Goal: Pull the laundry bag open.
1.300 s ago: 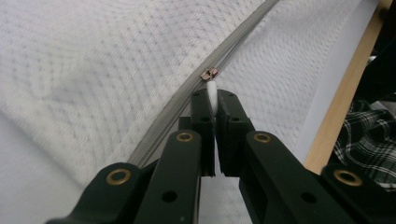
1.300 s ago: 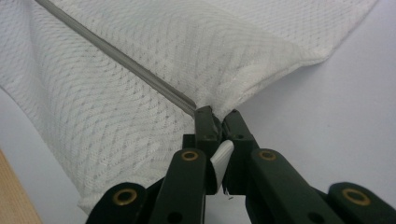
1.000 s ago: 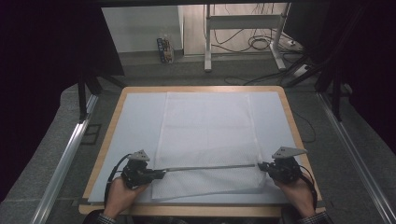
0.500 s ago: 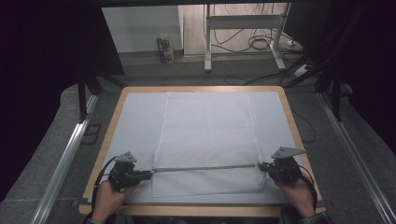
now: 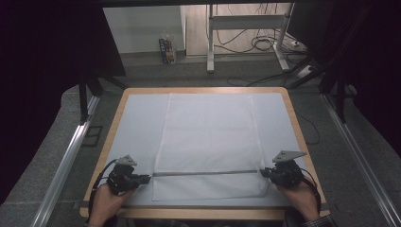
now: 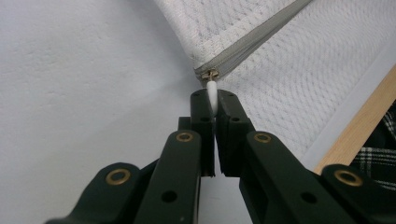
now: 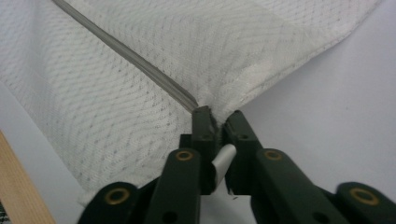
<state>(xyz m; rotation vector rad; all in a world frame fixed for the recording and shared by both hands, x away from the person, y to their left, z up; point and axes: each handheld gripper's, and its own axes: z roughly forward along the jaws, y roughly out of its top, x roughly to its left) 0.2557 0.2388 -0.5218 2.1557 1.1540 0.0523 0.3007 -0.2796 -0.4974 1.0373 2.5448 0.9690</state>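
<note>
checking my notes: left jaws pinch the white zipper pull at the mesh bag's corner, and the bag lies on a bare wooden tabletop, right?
Not quite. The left gripper does pinch the zipper pull, but the mesh bag lies on a pale sheet covering the table, as the high view shows.

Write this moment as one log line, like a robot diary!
left gripper: shut on zipper pull | right gripper: jaws just opening, bag edge between them | zipper: closed | bag flat on table
</note>
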